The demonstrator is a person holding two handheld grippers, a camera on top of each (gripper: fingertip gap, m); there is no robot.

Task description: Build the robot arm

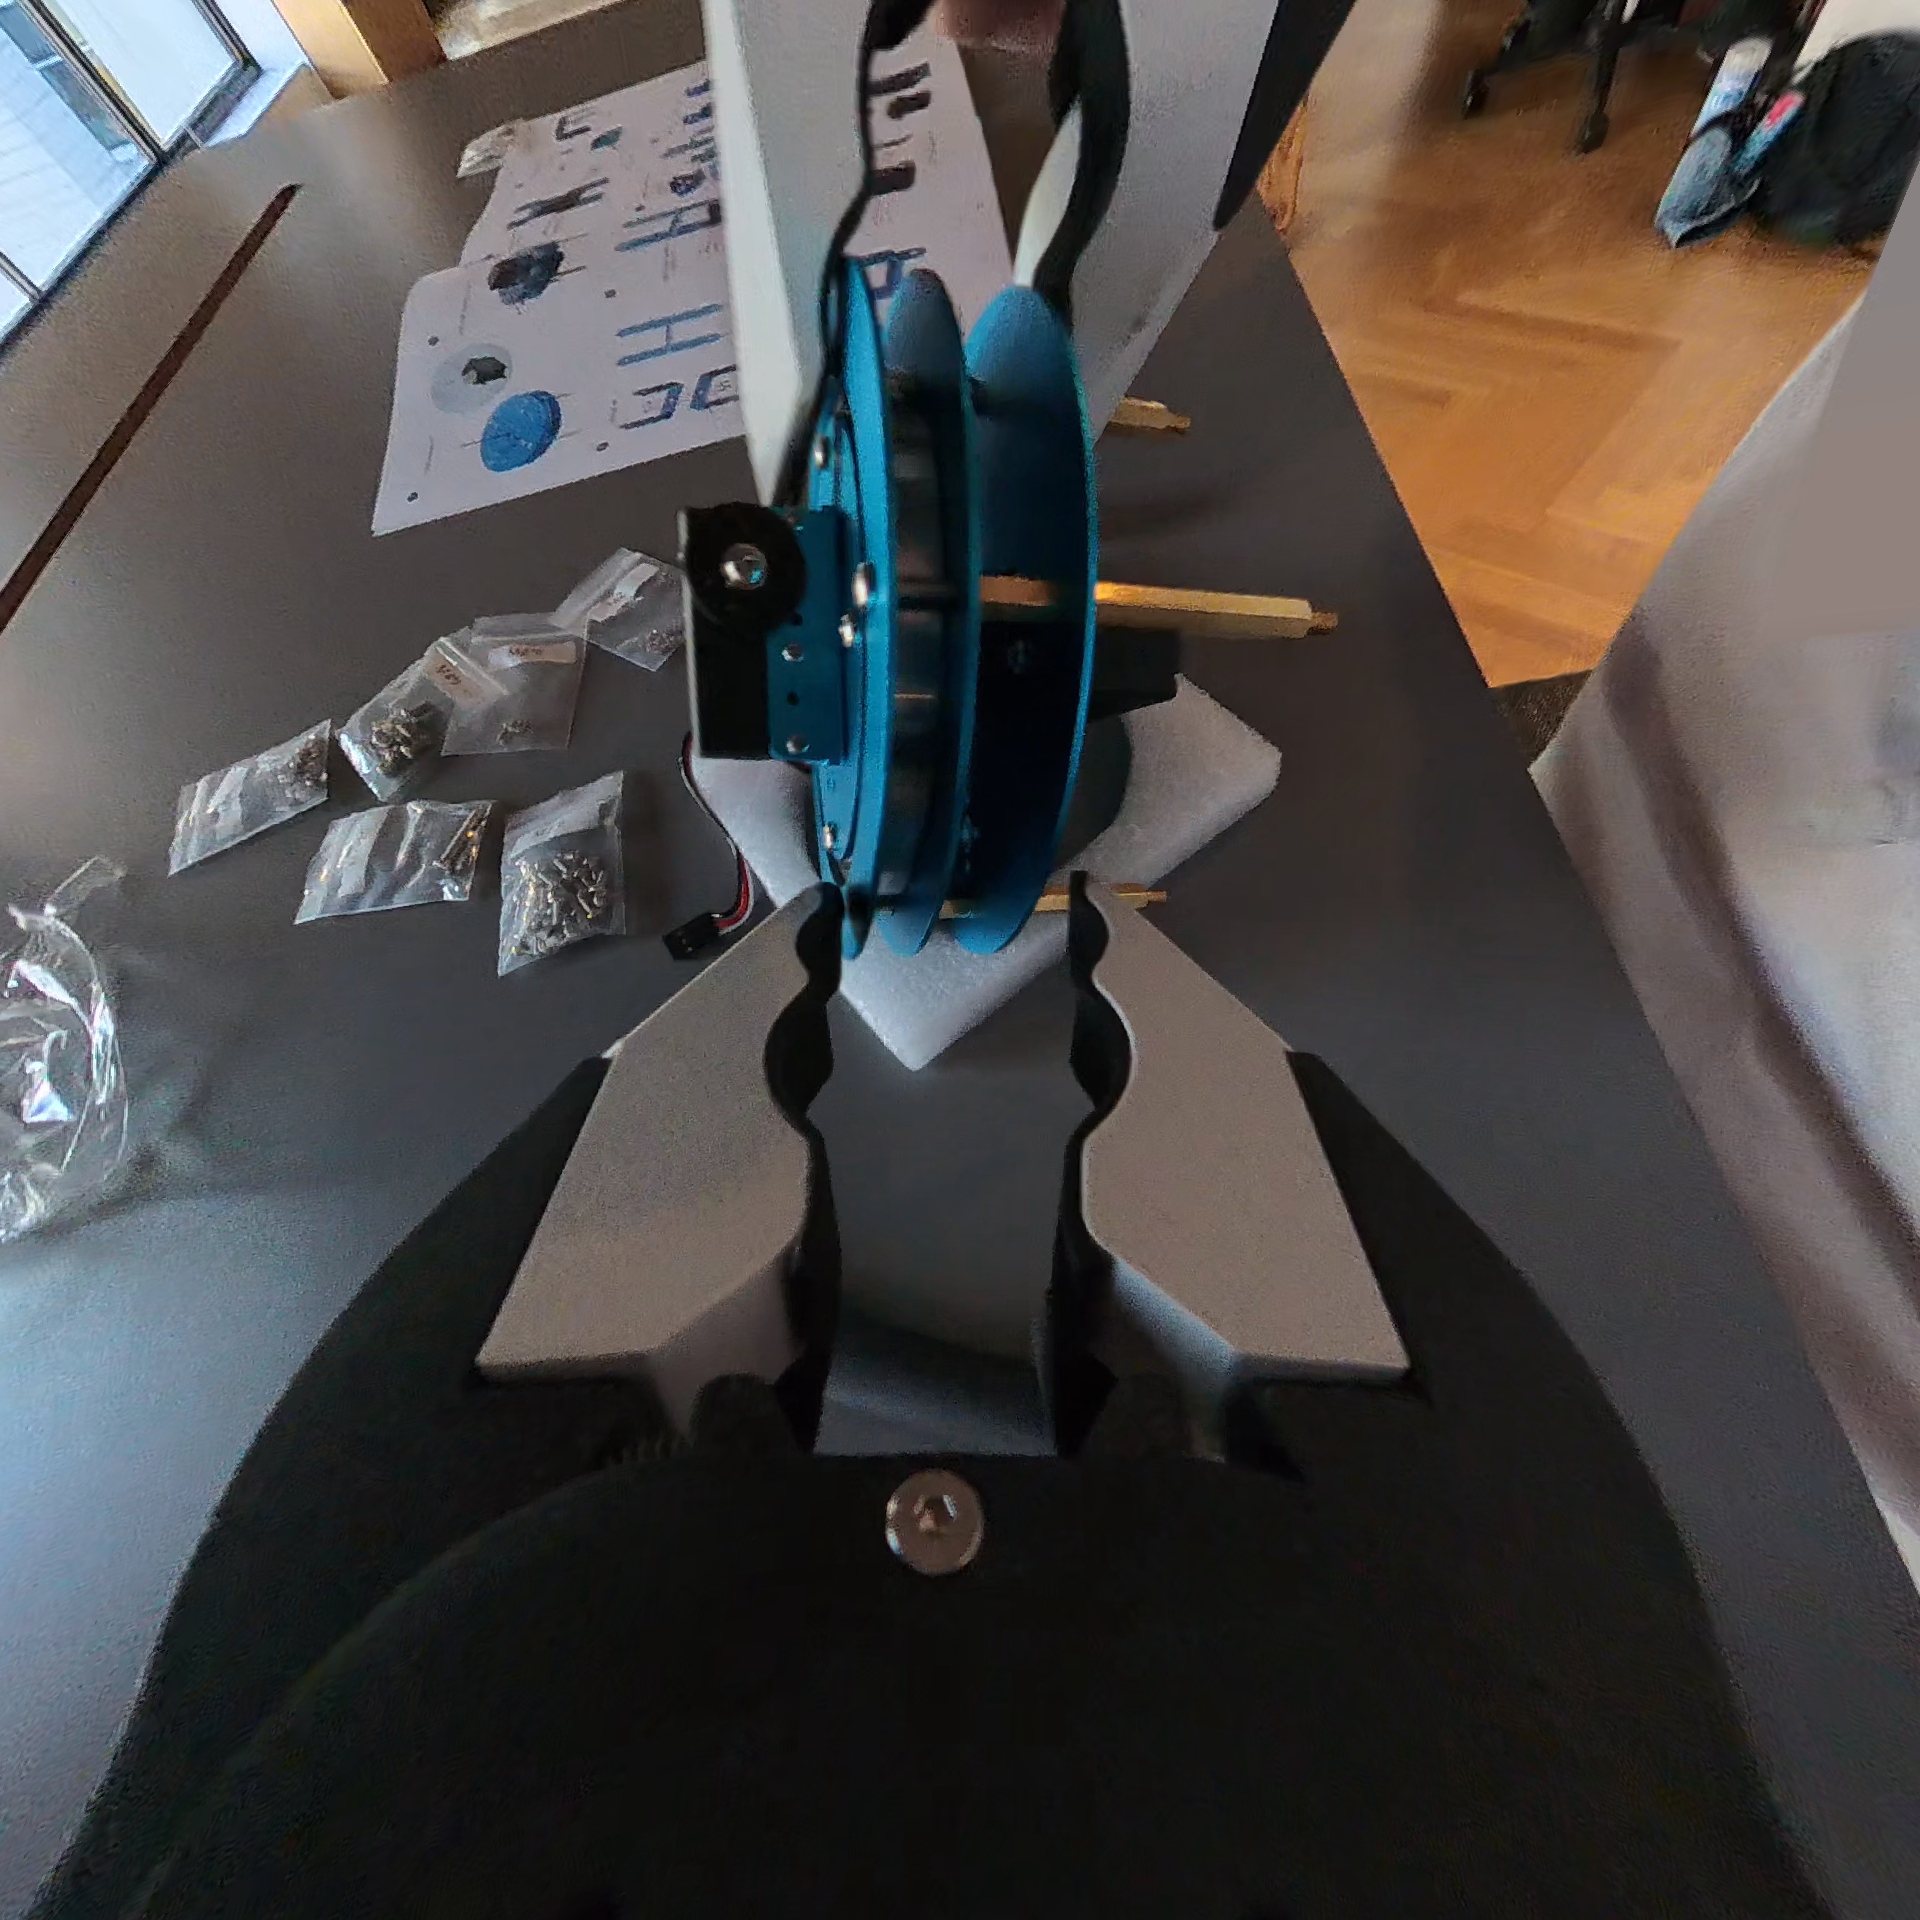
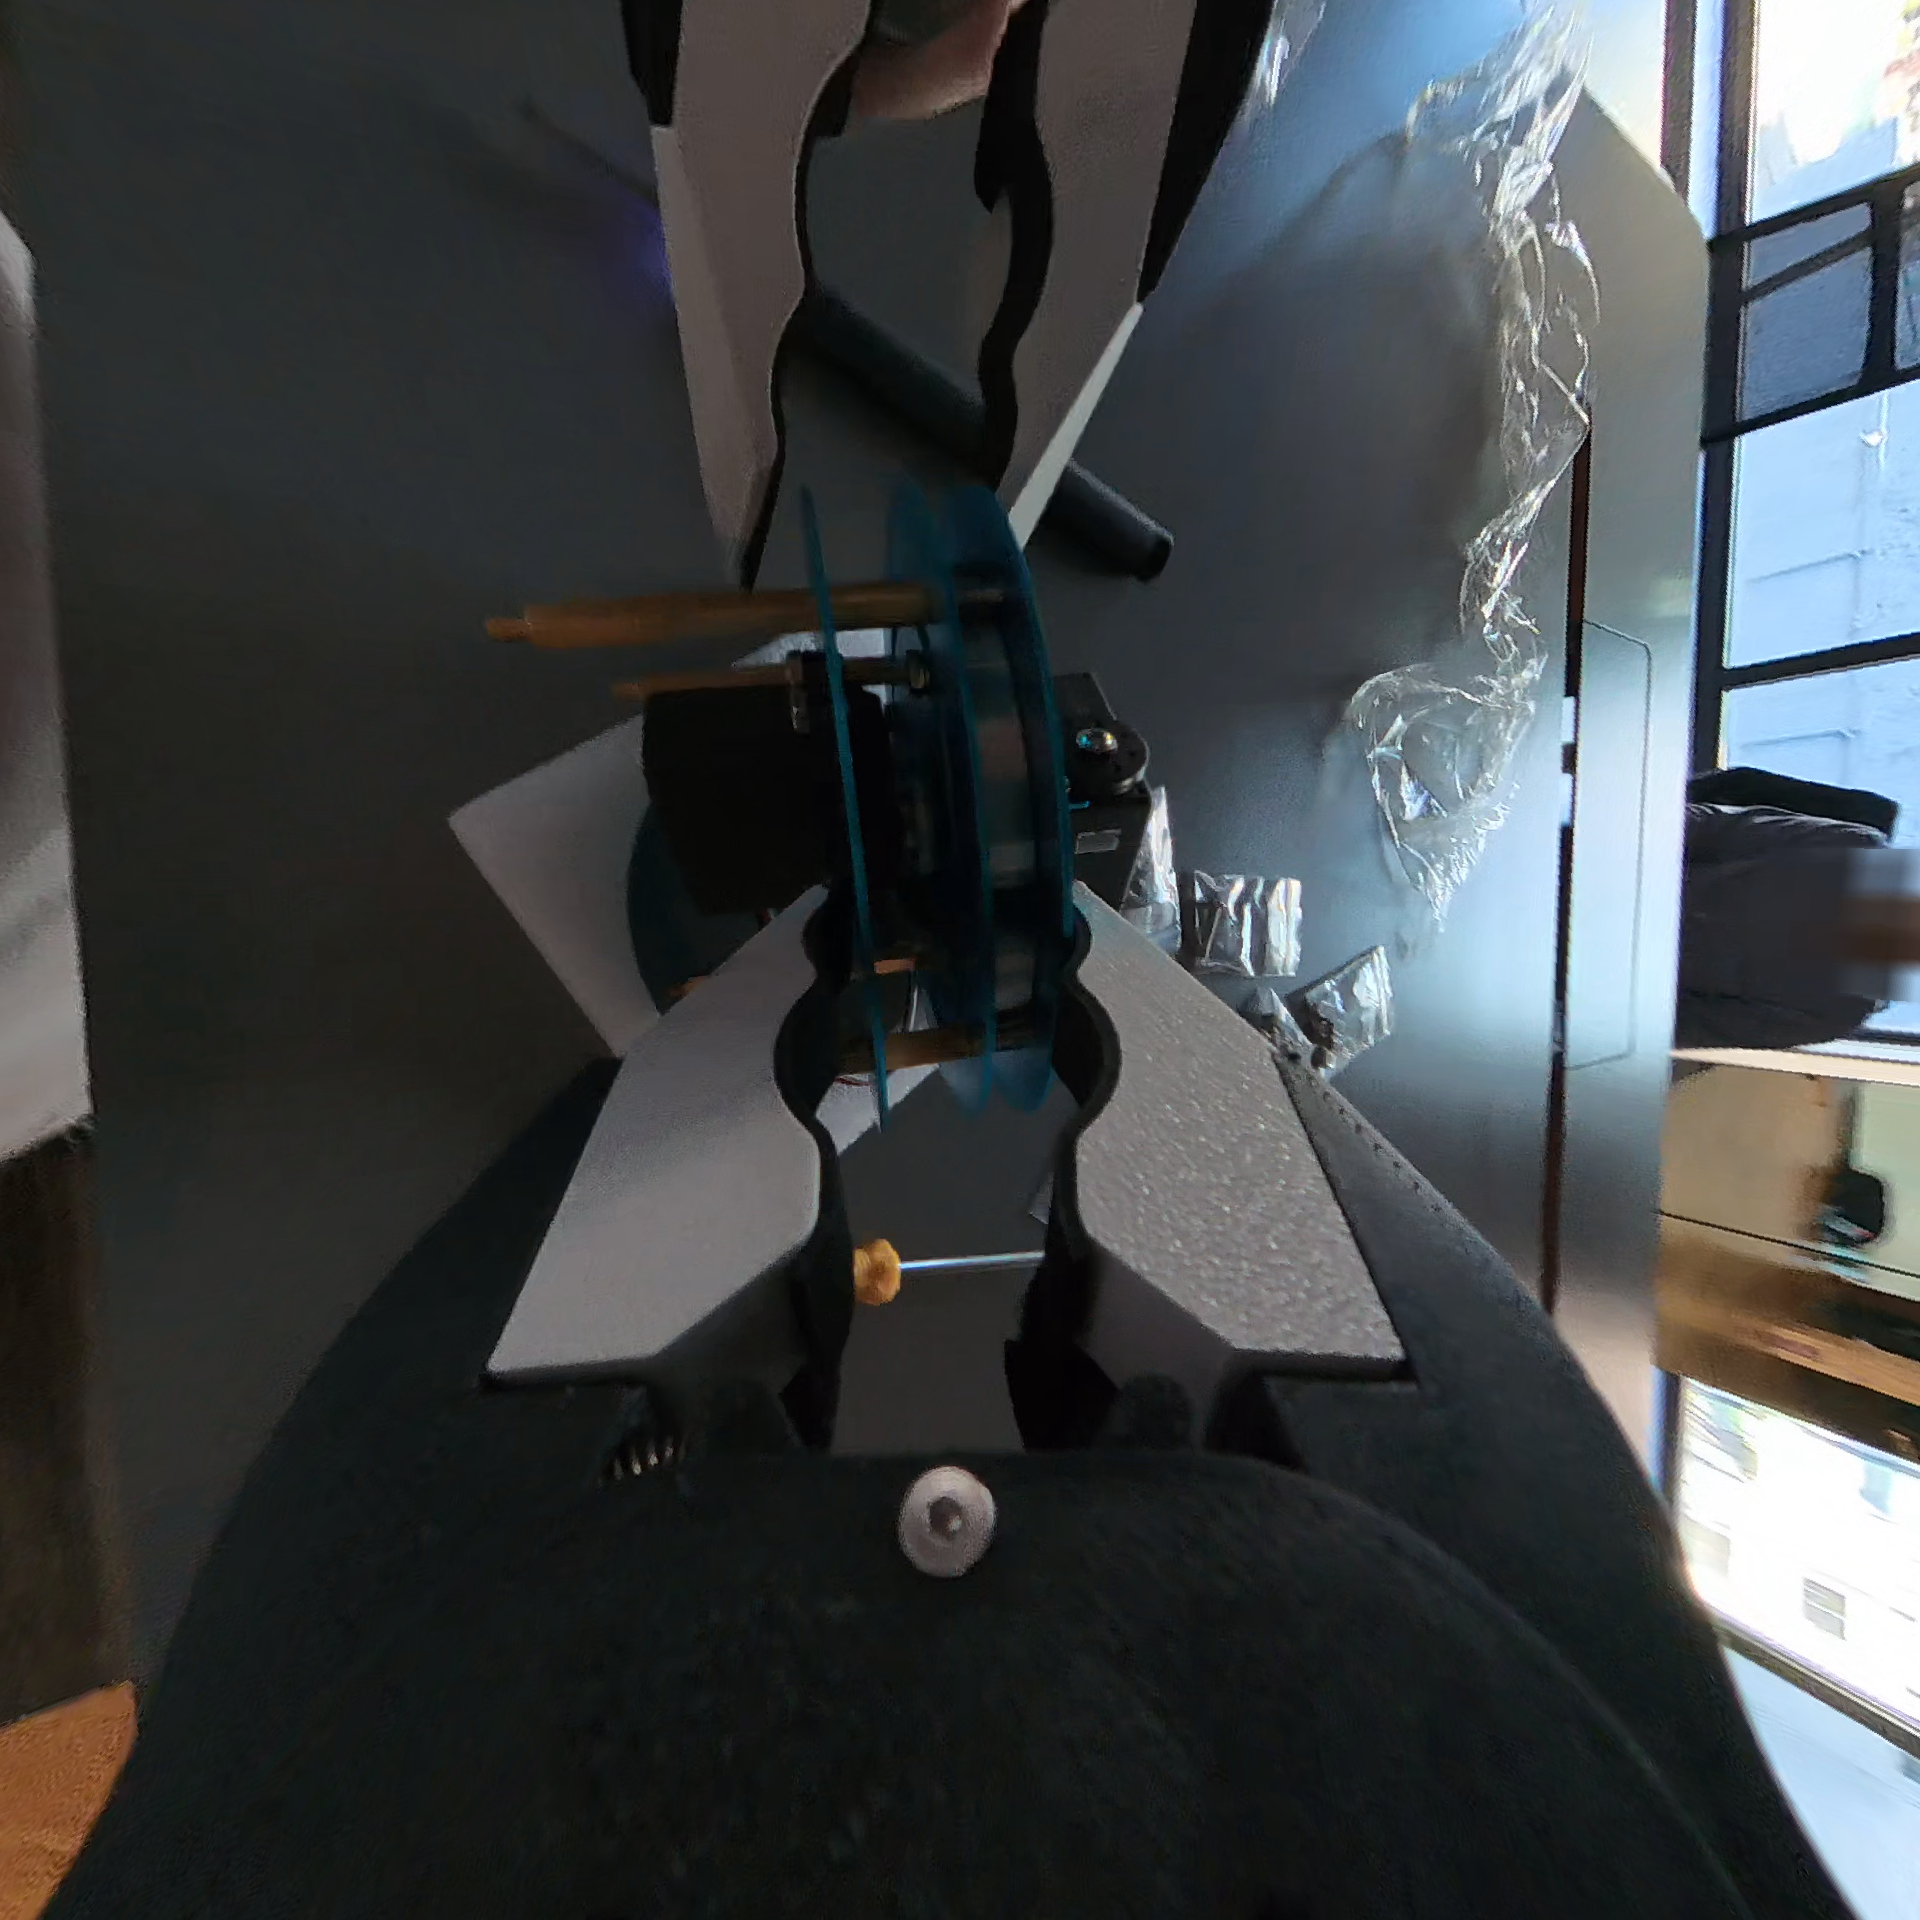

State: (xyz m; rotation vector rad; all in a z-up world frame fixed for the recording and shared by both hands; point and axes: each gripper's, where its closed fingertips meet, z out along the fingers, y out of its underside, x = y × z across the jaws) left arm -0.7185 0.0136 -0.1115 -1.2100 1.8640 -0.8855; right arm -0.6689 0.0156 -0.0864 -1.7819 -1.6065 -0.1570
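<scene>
Left wrist view: my left claw (image 1: pixel 956 904) straddles the lower rim of the blue disc stack (image 1: pixel 935 623). The near finger touches the outer disc. Contact on the far side is unclear, so I can't tell whether it grips. The right claw (image 2: pixel 951 935) sits on the opposite rim with both tips pressed against the outer discs, clamped across the stack.

Stack sits between the two claws, over the foam pad (image 1: pixel 1195 790) on the table (image 1: pixel 312 1143). Can't tell if it rests on the pad or hangs clear.

Build state, my read:
- Discs joined by brass standoffs (image 1: pixel 1205 608).
- Servo (image 1: pixel 727 644) bolted to one outer face; its lead (image 1: pixel 686 940) trails loose, unplugged.
- Standoff free ends are bare, so I judge a further part belongs there.
- Screw bags (image 1: pixel 561 883) lie beside the pad, and printed sheets (image 1: pixel 582 343) lie beyond them.

Orientation: discs stand on edge. The stack's axis is roughly horizontal, crossing both claws' jaws. Standoffs run along it and point away from the servo face, toward the table edge nearest the wood floor.
</scene>
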